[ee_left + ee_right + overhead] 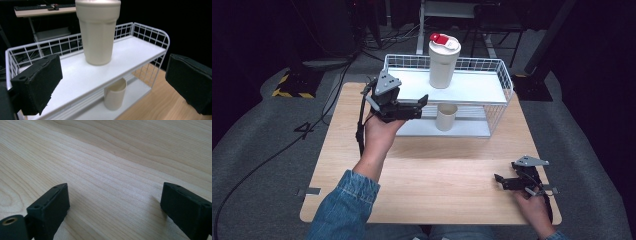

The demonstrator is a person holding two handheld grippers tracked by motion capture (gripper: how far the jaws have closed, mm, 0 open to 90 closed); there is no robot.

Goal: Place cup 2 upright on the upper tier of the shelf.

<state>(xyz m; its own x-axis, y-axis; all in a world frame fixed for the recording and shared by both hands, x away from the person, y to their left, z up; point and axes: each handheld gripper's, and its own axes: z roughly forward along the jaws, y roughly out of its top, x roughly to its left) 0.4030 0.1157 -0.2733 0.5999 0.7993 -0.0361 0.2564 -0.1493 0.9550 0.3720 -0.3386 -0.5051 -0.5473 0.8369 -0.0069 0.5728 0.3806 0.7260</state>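
A white wire rack [477,92] with two shelves stands at the back of the wooden table [442,175]. On its upper shelf a tall cream tumbler [443,62] with a red and white lid stands upright. Below it, on the lower shelf, sits a small cream cup [446,117]. My left gripper [422,107] hovers at the rack's left end, pointing right, jaws open and empty. In the left gripper view the tumbler [98,32] and cup [115,96] stand ahead between the open jaws of my left gripper [113,85]. My right gripper [499,181] rests open near the front right corner.
The right gripper view shows bare wood [105,157] between the spread jaws of the right gripper [115,207]. Beyond the table lie grey floor, cables at the left and a yellow-black striped base [292,85]. A metal desk frame stands behind the rack [140,50].
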